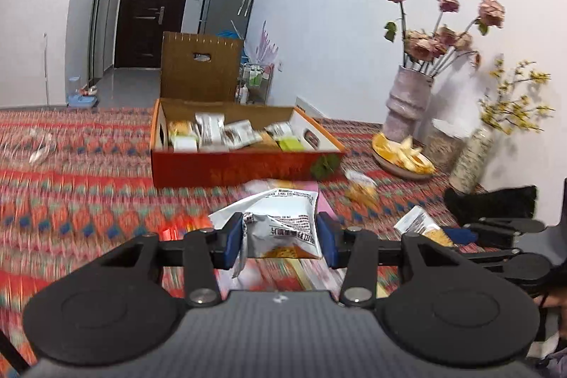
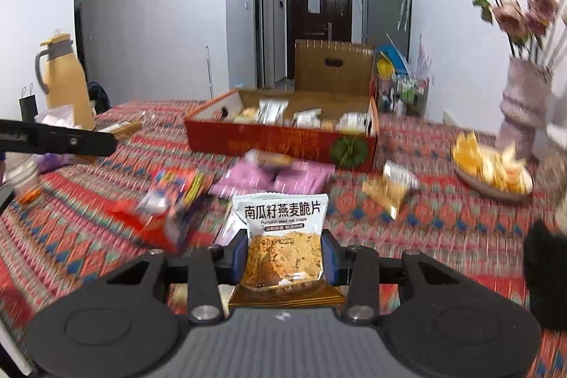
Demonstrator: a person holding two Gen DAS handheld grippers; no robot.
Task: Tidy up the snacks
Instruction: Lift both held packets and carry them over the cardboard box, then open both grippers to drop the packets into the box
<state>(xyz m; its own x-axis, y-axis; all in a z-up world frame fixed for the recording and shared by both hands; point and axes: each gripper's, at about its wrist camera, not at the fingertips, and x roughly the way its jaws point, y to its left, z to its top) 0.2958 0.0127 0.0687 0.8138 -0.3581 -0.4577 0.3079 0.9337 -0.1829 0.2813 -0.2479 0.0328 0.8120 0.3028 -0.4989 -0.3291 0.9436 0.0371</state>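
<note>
Two grippers each pinch a snack packet above a patterned desk (image 1: 88, 172). The left gripper (image 1: 280, 238) clamps a crumpled white packet (image 1: 283, 225) between its blue pads; the right gripper (image 2: 283, 257) squeezes an oat crisps packet (image 2: 281, 236). Ahead stands an open orange box (image 1: 244, 162) holding sorted packets. Only the right view shows the yellow thermos (image 2: 62, 80) and loose pink packets (image 2: 269, 176); only the left shows yellow blossoms (image 1: 514, 98).
</note>
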